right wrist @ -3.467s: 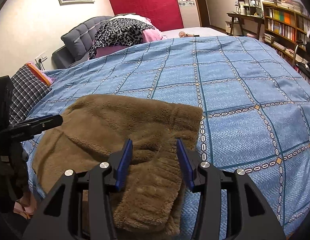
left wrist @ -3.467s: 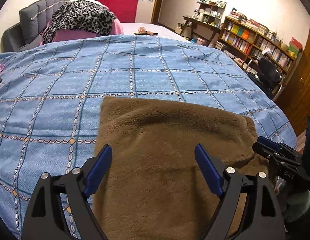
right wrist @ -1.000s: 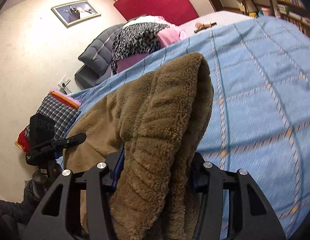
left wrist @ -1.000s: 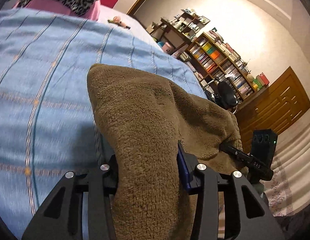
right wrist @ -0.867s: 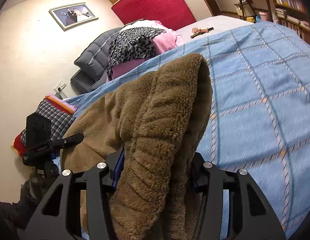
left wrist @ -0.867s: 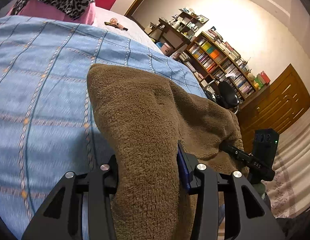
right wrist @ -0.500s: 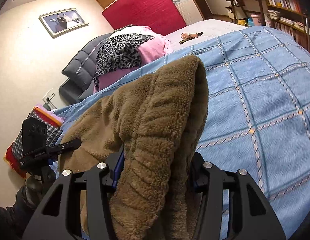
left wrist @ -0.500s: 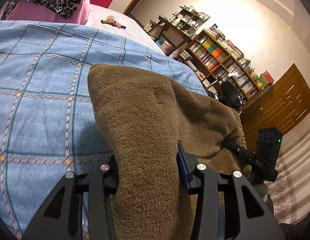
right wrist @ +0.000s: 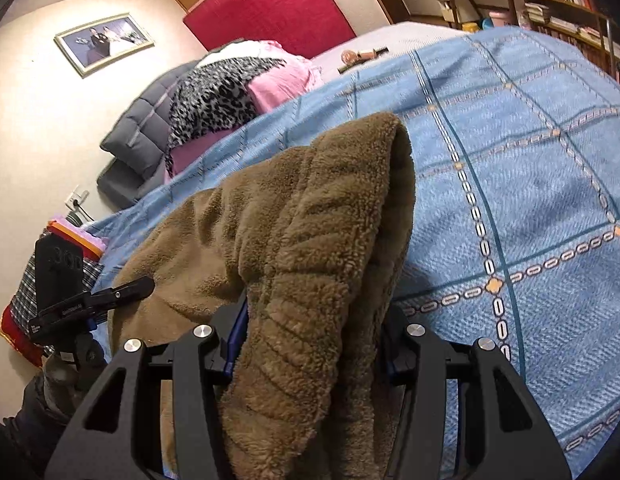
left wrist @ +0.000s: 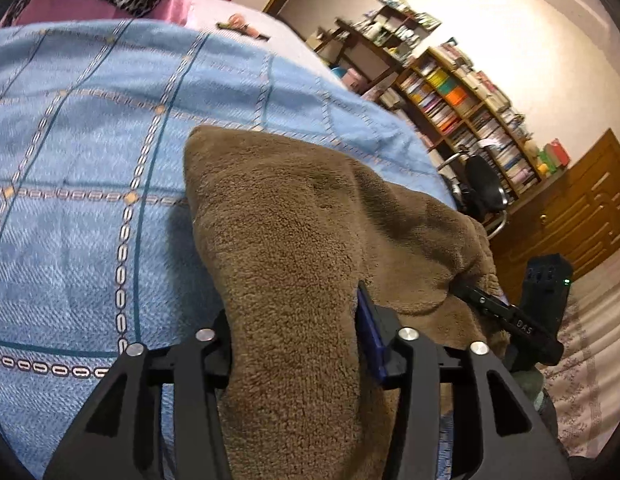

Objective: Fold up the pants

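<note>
- The brown fleece pants [left wrist: 294, 248] are lying on the blue checked bedspread [left wrist: 90, 152] of the bed, filling the lower middle and right of the left wrist view, with one end raised off the cover and bunched up between both tools.
- The left tool [left wrist: 298, 344] is holding a thick wad of that fleece at the bottom centre of its frame; its jaws are opening, though the cloth is sitting between them and appears to be touching both sides, so the grip is loosening rather than gone.
- The right tool [right wrist: 310, 332] is clamped about halfway shut on the ribbed end of the pants [right wrist: 310, 248], probably the waistband or a cuff, though the pile is too bunched to say which.
- In the right wrist view the left tool [right wrist: 110, 296] is showing at the lower left edge, just beside the same garment; in the left wrist view the right tool [left wrist: 505, 320] is poking in at the lower right.
- Judged from this, a fold is in the middle of being made: the gripped end is being carried over the rest of the garment towards the far side of the bed.
- Left to do: laying that end down flat, letting go with both tools, smoothing, and likely a further fold to make a compact stack.
</note>
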The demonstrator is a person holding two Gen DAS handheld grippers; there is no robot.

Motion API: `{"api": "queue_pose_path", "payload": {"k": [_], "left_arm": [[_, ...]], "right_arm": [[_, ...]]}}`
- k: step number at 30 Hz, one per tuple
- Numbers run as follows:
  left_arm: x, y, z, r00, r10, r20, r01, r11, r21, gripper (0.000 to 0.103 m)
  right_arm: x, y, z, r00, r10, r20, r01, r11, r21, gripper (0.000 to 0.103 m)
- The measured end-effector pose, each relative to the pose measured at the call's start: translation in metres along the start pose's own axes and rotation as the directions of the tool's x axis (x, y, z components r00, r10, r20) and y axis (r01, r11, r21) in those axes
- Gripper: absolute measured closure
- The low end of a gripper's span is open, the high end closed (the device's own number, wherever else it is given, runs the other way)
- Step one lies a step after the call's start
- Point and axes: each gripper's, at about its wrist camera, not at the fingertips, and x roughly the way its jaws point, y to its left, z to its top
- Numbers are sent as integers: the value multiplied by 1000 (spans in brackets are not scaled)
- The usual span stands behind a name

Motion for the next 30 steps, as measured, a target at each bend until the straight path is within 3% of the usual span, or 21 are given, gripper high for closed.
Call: {"api": "queue_pose_path", "payload": {"k": [2,11,16,23,30], "left_arm": [[4,6,-3,1000,16,-2,-16,1000,-4,45],[-6,-4,-12,994,106,24,-107,992,64,29],[-26,-7,-19,990,130,58,-134,988,76,29],[-25,-23,-44,978,196,64,-205,961,186,28],[-9,-10,-59,968,248,44,-252,952,175,19]], "right_arm": [[2,-4,-3,1000,-15,-5,15,1000,9,45],[-22,0,-18,992,-119,37,120,992,-26,42],[-51,11,-30,979,-181,96,188,980,-69,42],[-52,7,-56,954,-292,65,296,951,-86,42],[-41,-12,-67,956,-287,57,289,957,-32,32]]}}
